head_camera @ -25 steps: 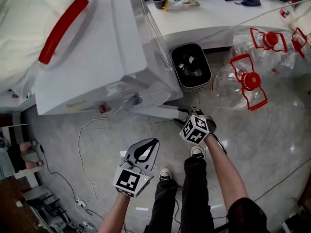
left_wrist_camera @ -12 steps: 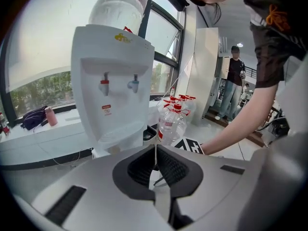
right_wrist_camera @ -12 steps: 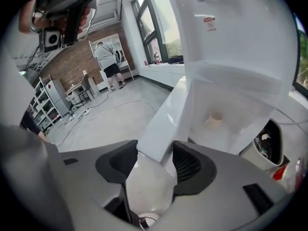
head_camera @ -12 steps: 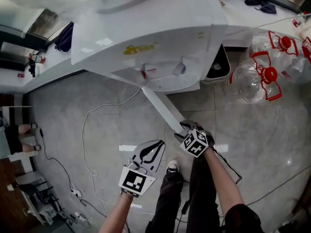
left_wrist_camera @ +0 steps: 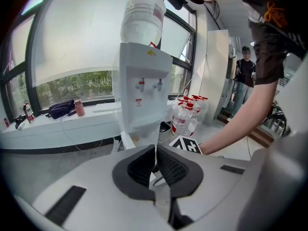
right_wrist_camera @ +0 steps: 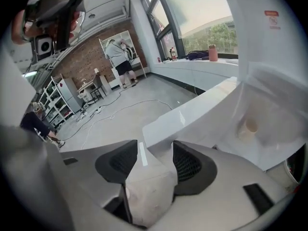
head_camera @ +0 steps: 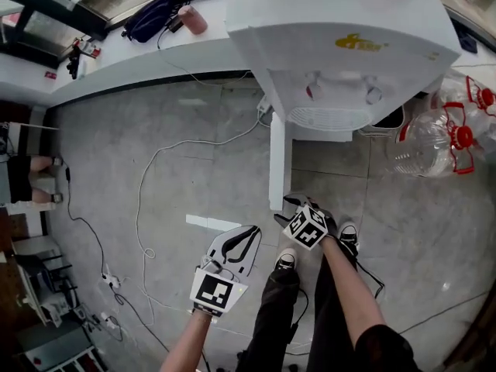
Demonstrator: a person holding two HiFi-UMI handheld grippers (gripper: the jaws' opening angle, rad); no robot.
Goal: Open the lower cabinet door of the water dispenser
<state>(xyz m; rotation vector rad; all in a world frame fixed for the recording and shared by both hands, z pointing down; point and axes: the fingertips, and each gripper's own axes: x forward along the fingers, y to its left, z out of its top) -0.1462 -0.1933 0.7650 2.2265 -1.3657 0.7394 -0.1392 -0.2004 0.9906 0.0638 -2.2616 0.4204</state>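
The white water dispenser point(head_camera: 349, 45) stands at the top of the head view. Its lower cabinet door point(head_camera: 277, 161) is swung wide open and juts out toward me, seen edge-on. My right gripper point(head_camera: 288, 206) is at the door's free end. In the right gripper view the door's edge point(right_wrist_camera: 192, 109) lies between the jaws of the right gripper point(right_wrist_camera: 154, 153), which are opening, and the left pad stands apart from it. My left gripper point(head_camera: 246, 233) hangs lower left of the door, shut and empty. From the left gripper point(left_wrist_camera: 155, 150) the dispenser point(left_wrist_camera: 144, 81) shows ahead.
Clear water bottles with red handles point(head_camera: 442, 130) lie right of the dispenser. A black bin point(head_camera: 391, 118) sits behind it. A white cable point(head_camera: 143, 200) snakes over the grey floor. The long white ledge point(head_camera: 139, 60) carries a dark bag point(head_camera: 151, 18). My shoes point(head_camera: 287, 260) are below the door.
The cabinet door has swung from nearly flat against the dispenser to wide open, with the right gripper travelling at its end. The left gripper moved along beside it, still shut.
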